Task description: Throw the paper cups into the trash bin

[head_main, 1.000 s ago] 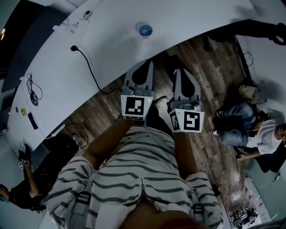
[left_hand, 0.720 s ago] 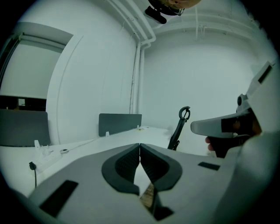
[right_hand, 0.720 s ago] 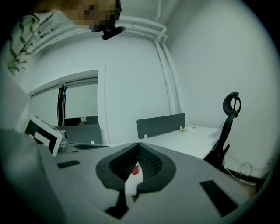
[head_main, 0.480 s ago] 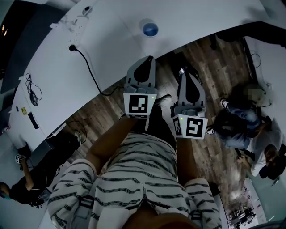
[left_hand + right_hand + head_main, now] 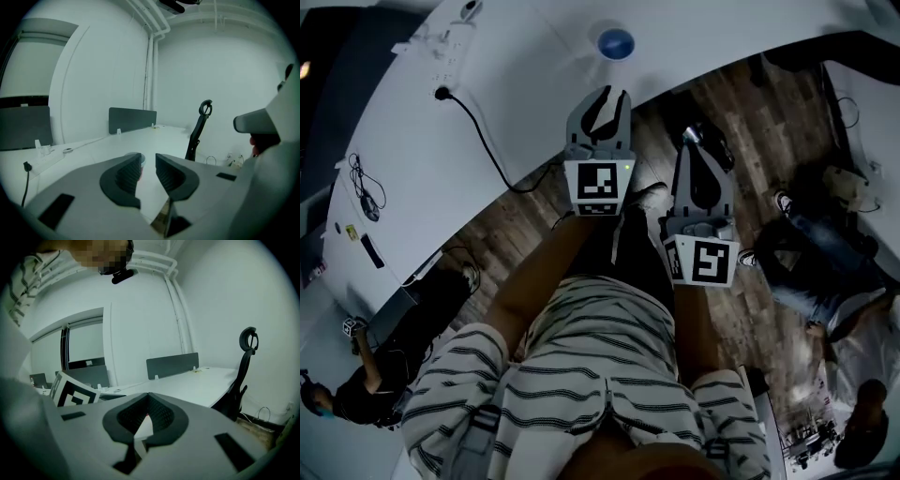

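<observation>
A paper cup (image 5: 616, 43) with a blue inside stands alone on the white table (image 5: 534, 84), near its front edge. My left gripper (image 5: 604, 94) reaches over the table's edge, just short of the cup. Its jaws have just been opening; they stand a little apart with nothing between them. In the left gripper view, the cup (image 5: 140, 162) shows beyond the gap of the left gripper (image 5: 148, 158). My right gripper (image 5: 695, 137) hangs over the wooden floor, right of the left one and farther from the cup. In its own view the right gripper (image 5: 148, 395) is shut and empty.
A power strip (image 5: 441, 42) and black cable (image 5: 484, 131) lie on the table's left part. People sit on the floor at right (image 5: 825, 253) and lower left (image 5: 356, 394). A black office chair (image 5: 199, 124) and a grey desk divider (image 5: 132, 119) stand beyond the table.
Both grippers have moved forward toward the table, the left one farther, now over its edge. The left jaws have parted from shut to slightly apart. The right jaws stay shut.
</observation>
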{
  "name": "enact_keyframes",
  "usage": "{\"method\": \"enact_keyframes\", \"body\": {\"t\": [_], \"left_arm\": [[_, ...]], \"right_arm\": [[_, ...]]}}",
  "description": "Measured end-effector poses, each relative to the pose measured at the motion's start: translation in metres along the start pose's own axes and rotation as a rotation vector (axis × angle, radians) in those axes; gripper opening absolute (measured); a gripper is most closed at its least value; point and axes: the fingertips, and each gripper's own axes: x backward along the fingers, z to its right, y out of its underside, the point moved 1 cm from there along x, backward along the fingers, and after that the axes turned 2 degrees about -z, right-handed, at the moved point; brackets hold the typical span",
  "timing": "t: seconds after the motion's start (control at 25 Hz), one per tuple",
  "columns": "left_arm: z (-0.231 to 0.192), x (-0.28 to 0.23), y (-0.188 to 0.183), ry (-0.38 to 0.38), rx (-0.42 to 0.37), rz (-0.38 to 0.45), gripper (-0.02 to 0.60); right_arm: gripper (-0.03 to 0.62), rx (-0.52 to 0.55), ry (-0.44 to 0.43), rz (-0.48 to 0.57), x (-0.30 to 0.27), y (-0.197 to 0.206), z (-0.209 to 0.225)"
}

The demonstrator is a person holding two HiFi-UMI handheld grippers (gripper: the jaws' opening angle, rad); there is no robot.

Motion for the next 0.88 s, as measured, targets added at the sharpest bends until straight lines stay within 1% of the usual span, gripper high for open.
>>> {"method": "enact_keyframes", "body": {"t": [0.04,0.24,0.36,0.44,0.64,0.76,0.88], "left_arm": [[0.0,-0.005,0.004,0.0,-0.001,-0.009,0.096],[-0.005,-0.028,0.025,-0.021,-0.008,-0.046,0.141],[-0.01,-0.041,0.036,-0.024,0.012,-0.078,0.185],[-0.012,-0.048,0.039,-0.035,0.024,-0.084,0.214],[-0.019,-0.067,0.052,-0.062,0.023,-0.11,0.276],[-0.028,-0.078,0.056,-0.088,0.032,-0.116,0.291],[-0.035,-0.09,0.058,-0.096,0.023,-0.124,0.302]], "right_arm": [[0.009,0.0,0.001,-0.004,0.0,0.002,0.001],[0.009,0.011,0.01,-0.018,-0.001,0.01,0.008],[0.009,0.003,0.024,-0.026,0.0,0.016,0.012],[0.009,-0.002,0.024,-0.032,0.002,0.02,0.015],[0.009,-0.017,0.032,-0.049,0.005,0.033,0.019],[0.009,-0.03,0.039,-0.056,0.003,0.04,0.021],[0.009,-0.032,0.036,-0.051,0.0,0.041,0.02]]}}
